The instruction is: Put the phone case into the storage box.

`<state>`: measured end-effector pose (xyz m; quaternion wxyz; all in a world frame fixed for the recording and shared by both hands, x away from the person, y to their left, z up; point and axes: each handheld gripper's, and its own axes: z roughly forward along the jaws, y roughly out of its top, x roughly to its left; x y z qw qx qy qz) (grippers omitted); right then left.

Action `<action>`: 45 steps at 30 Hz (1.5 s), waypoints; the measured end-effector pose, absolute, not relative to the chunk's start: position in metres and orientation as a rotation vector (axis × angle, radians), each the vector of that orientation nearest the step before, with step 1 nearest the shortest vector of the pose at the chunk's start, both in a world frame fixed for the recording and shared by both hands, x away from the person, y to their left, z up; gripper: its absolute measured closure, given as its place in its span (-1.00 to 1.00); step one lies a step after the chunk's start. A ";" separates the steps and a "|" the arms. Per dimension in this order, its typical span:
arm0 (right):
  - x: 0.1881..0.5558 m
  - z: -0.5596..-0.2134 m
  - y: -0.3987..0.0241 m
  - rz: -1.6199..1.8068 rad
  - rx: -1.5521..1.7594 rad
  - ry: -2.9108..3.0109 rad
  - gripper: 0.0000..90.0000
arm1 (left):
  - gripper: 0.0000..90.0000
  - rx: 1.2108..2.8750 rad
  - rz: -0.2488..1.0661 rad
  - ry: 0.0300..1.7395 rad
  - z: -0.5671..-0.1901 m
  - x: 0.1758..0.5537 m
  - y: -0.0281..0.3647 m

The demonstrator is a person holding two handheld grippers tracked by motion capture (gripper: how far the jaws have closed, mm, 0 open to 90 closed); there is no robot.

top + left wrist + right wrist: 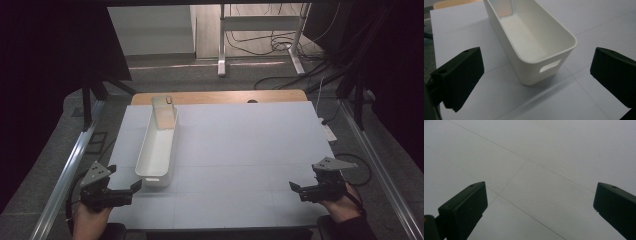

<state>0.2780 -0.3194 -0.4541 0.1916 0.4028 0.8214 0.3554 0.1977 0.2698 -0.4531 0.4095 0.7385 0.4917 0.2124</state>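
Holding the left claw low at the near left edge of the tabletop, wide open, with nothing in it. Pointing it at the short near end of the white box, close by but not touching.

Holding the right claw well apart at the near right side, also wide open and gripping nothing, over bare tabletop.

Seeing the box lying long-ways on the left part of the tabletop, with a flat shiny thing, maybe a phone, leaning in its far end.

Probably getting ready to grab the box, not yet touching it. Next, likely needing to move the left claw forward, putting one jaw inside the near wall and one outside, above the handle hole, then squeezing gently so as not to tip the box.
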 end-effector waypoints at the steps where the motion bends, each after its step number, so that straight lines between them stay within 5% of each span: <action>1: 0.278 -0.454 -0.319 0.998 1.131 2.307 -1.00 | -1.00 1.859 0.536 1.242 -0.454 0.197 0.271; 45: 0.279 -0.454 -0.319 0.995 1.135 2.309 -1.00 | -1.00 1.932 0.492 1.344 -0.472 0.181 0.288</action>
